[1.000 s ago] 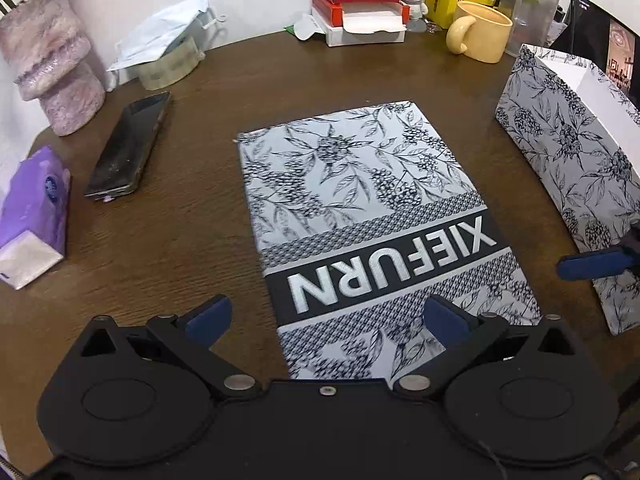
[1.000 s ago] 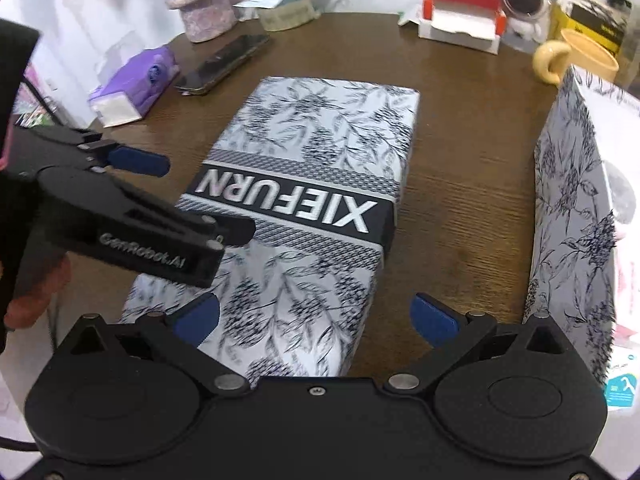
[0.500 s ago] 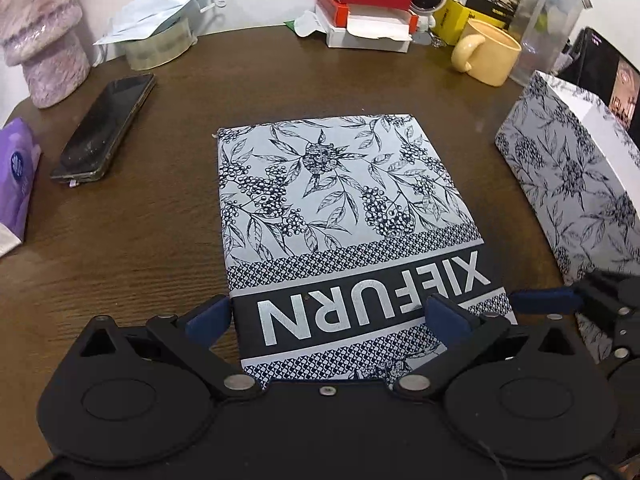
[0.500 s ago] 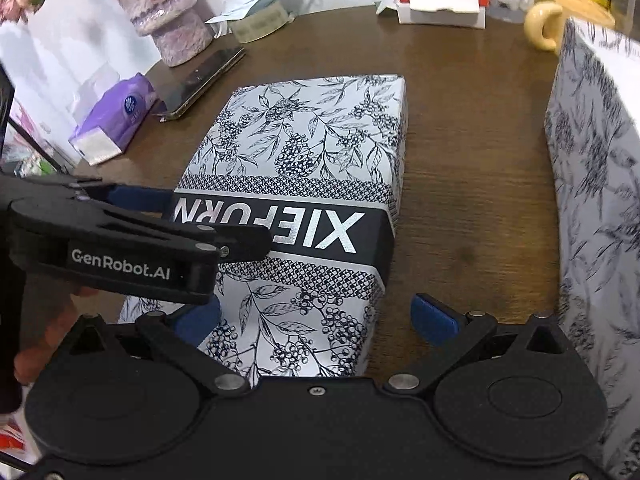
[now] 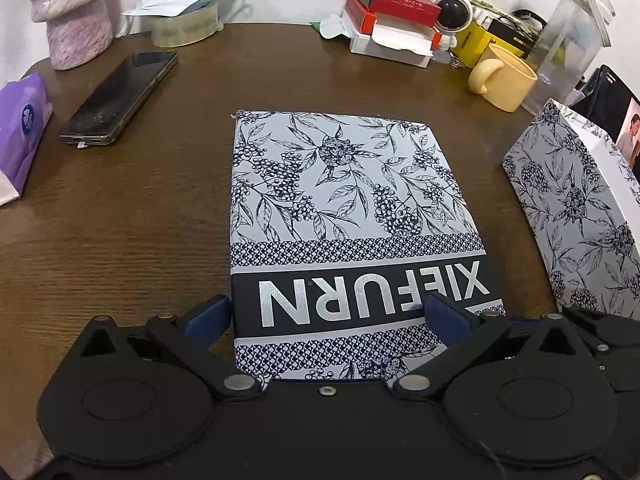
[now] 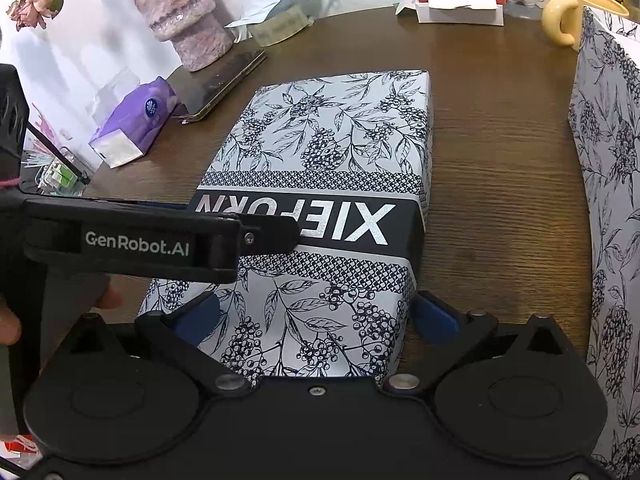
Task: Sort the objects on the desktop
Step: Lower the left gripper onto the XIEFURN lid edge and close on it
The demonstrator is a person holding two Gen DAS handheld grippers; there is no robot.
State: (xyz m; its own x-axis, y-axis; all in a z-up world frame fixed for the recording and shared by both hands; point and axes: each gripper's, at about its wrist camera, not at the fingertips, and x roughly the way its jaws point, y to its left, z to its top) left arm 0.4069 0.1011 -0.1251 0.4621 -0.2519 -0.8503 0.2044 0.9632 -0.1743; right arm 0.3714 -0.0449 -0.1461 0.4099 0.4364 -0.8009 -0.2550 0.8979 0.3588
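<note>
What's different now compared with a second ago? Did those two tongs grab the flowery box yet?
Both tongs moved in over the near end of the flowery box. The left tongs and right tongs now straddle it, open, one finger at each side; a firm grip isn't visible yet. The box seems to lie where it was, as do the phone, yellow mug and the other patterned box.

Even, soft indoor light across both sharp wrist views, faint sheen on the wooden table (image 5: 120, 240) toward twelve o'clock, and heavy fisheye bending with dark corners at the rims.
</note>
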